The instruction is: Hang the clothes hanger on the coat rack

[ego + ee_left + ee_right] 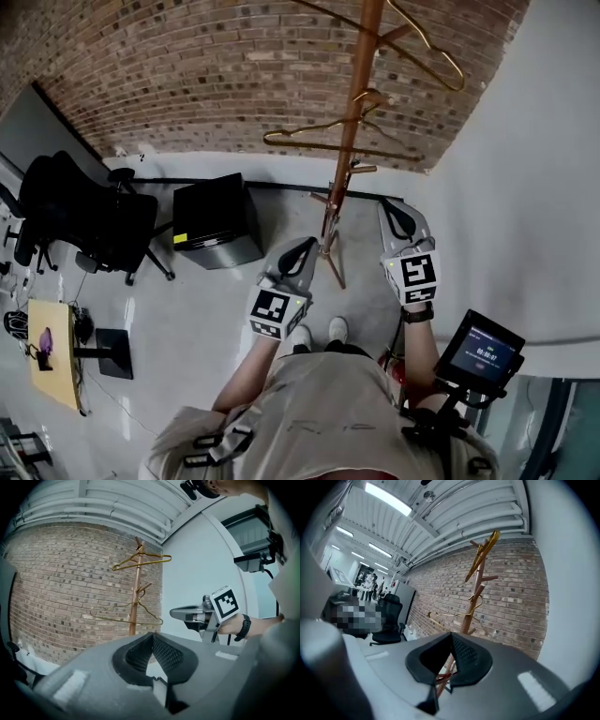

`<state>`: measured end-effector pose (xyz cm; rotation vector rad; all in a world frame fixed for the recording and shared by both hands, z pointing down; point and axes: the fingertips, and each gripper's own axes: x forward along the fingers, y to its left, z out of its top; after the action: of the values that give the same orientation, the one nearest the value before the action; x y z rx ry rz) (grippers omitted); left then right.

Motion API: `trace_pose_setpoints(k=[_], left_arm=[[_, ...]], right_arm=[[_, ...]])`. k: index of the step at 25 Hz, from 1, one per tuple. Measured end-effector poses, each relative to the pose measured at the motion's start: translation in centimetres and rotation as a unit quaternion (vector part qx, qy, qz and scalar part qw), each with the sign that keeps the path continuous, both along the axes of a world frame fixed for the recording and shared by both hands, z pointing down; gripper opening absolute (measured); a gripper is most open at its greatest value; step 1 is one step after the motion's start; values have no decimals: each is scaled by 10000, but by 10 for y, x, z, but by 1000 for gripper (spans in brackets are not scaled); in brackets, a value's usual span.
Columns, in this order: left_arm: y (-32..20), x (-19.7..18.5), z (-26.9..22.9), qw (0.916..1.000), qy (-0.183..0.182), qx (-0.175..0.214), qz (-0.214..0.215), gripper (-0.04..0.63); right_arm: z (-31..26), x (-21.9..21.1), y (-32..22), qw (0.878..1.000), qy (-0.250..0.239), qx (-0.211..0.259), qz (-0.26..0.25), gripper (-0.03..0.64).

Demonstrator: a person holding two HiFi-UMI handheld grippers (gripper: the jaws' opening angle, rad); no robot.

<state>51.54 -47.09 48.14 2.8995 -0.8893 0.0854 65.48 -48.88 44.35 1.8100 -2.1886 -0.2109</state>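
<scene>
Two clothes hangers [319, 145] hang on the coat rack [345, 159], one above the other, so the task looks finished, which would explain why the left tool [298, 255] and right tool [398, 223] sit level just before the rack, jaws pressed together on nothing.

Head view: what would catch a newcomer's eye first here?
The wooden coat rack stands straight ahead against the brick wall. Two gold wire hangers are on its pegs, an upper hanger and a lower hanger. Next come the left gripper and right gripper, both shut and empty, held side by side in front of it.
</scene>
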Motion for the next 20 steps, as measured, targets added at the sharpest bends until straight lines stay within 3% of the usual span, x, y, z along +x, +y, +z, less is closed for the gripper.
trace_pose_setpoints(k=[6, 12, 16, 20], left_arm=[[28, -12, -16, 9991, 169, 161, 356, 0], [70, -1, 1, 9989, 164, 5, 430, 0], [108, 3, 5, 9993, 88, 200, 310, 0], [169, -10, 12, 9996, -13, 225, -145, 0]], right_arm=[[3, -50, 66, 9988, -56, -348, 333, 2], [31, -52, 118, 9957, -620, -394, 567, 2], [42, -57, 159, 9966, -688, -300, 332, 2], [58, -56, 226, 9957, -729, -472, 316, 2]])
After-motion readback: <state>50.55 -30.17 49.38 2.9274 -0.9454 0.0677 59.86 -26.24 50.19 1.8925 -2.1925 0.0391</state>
